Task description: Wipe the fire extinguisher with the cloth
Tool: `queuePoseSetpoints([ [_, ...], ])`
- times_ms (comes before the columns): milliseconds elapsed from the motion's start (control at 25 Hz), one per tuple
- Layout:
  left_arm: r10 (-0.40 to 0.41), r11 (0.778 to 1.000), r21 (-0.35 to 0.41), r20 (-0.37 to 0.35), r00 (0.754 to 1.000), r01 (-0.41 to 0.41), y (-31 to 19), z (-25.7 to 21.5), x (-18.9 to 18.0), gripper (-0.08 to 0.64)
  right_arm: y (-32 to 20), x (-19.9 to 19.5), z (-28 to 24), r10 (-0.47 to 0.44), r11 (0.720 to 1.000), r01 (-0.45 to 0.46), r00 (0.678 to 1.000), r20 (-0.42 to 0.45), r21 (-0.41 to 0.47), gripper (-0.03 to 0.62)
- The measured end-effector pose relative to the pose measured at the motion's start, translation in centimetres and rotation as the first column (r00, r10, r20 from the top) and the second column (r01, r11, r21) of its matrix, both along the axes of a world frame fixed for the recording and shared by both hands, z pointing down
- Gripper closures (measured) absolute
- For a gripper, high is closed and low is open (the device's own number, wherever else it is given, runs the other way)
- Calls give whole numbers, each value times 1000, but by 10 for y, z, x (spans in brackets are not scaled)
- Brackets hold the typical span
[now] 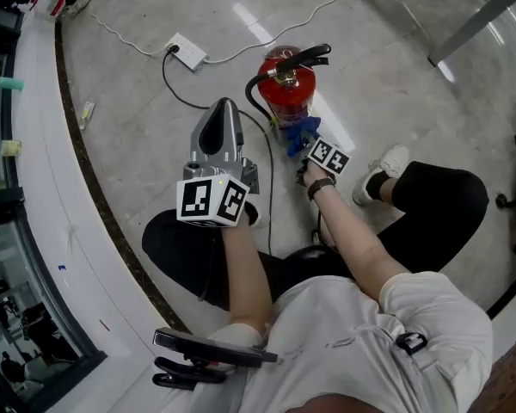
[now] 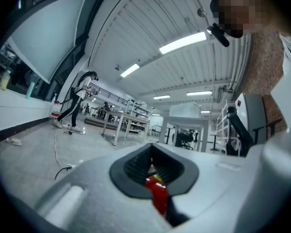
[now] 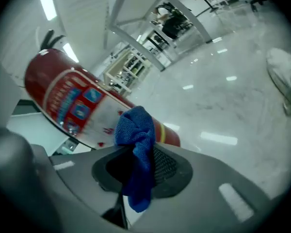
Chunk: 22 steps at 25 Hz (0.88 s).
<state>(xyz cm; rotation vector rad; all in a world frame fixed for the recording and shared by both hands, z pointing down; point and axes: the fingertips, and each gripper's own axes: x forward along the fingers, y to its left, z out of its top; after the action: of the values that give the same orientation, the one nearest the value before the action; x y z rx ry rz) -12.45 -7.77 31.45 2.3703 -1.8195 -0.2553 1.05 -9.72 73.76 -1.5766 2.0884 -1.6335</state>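
Grey polished floor (image 1: pixel 155 93) throughout. Held left gripper (image 1: pixel 222 114) at centre-left, closed on nothing. Found fire extinguisher (image 1: pixel 286 89) upright at upper centre. Pinched blue cloth (image 3: pixel 135 130) firmly in right gripper (image 1: pixel 305 140), low by its body; probably best dragged in overlapping strokes, pressing flat, extinguisher steadied.

1. Bright, even light comes from ceiling strip lamps (image 2: pixel 183 42); the head view is sharp.
2. White glare streaks lie on the glossy floor (image 1: pixel 138 58).
3. Both gripper views bend strongly and darken at the corners.
4. The fire extinguisher (image 3: pixel 72 103) is smeared by motion blur in the right gripper view; the near foreground there is soft.
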Motion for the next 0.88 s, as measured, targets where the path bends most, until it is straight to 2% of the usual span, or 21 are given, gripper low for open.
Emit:
queuePoseSetpoints([
  [120,-4,999,-40,-1,1000,4,-1,20,1,560,-3,8,60,43,990,-49,998,-45,-135,509],
  [200,2,997,-73,15,1000,-1,-3,33,4,560,-2,11,90,31,980,-46,997,-77,-195,511],
  [320,3,993,-119,31,1000,0,-7,46,8,560,2,14,129,-76,955,38,990,-118,-293,508],
  [400,13,994,-108,35,999,-9,-11,51,9,560,-8,24,133,-117,945,68,983,-139,-319,506],
  [480,17,995,-101,49,999,-12,-14,47,9,560,-24,41,103,-73,965,42,991,-110,-258,505],
  [560,13,996,-94,61,998,-7,-18,32,7,560,-36,53,41,-28,990,28,1000,1,-135,505],
  [640,22,998,-57,66,998,-19,-23,11,8,560,-38,61,-35,-20,999,25,991,131,-36,505],
  [760,70,997,16,81,994,-72,-31,-17,24,560,-42,59,-141,-54,995,30,959,277,90,505],
  [880,91,994,48,83,992,-95,-39,-30,34,560,-44,40,-239,-146,967,54,919,367,248,505],
])
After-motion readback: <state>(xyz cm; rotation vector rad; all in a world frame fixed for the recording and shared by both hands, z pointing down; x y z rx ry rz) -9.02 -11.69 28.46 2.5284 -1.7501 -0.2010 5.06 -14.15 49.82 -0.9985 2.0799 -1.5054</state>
